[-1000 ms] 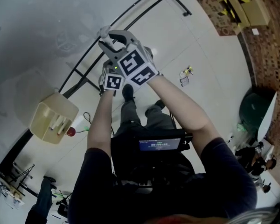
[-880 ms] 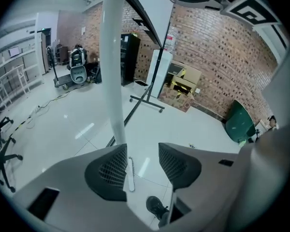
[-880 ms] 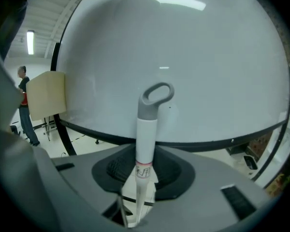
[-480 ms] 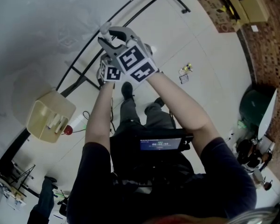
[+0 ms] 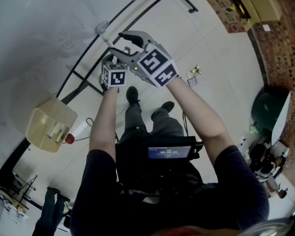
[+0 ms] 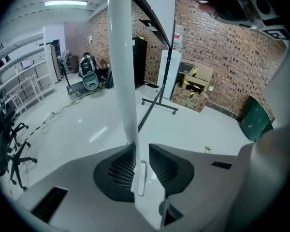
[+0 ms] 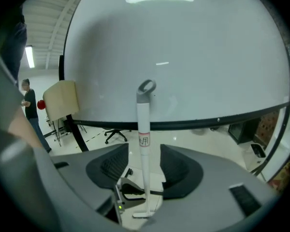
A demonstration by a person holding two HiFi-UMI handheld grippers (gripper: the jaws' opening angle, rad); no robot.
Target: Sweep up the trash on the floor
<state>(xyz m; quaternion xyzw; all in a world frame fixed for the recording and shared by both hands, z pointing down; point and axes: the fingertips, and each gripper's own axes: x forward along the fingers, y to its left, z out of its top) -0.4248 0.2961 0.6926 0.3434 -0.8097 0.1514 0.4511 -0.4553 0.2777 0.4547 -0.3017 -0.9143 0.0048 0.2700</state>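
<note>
A long white handle (image 7: 144,129) with a hanging loop at its top (image 5: 102,28) stands beside the whiteboard. It runs up from between my left gripper's (image 6: 141,151) jaws as a white pole (image 6: 123,62). These jaws have just been closing and hold the handle low down. My right gripper (image 7: 144,161) sits higher on the same handle; its jaws have just been opening, with gaps on both sides of it. Seen from the head, the left gripper (image 5: 111,63) is tucked under the right gripper (image 5: 122,41). Small yellow trash (image 5: 194,74) lies on the floor to the right.
A large whiteboard (image 5: 44,38) on a black wheeled frame fills the left. A beige box (image 5: 50,124) hangs at its end, with a red ball (image 5: 69,139) beside it. A green bin (image 5: 270,114) and cardboard boxes (image 5: 250,1) stand by the brick wall. The person's shoes (image 5: 133,95) are below the grippers.
The right gripper's jaws have spread wide off the handle and that hand has shifted right. The left gripper has moved up closer to the handle and narrowed its jaws around it.
</note>
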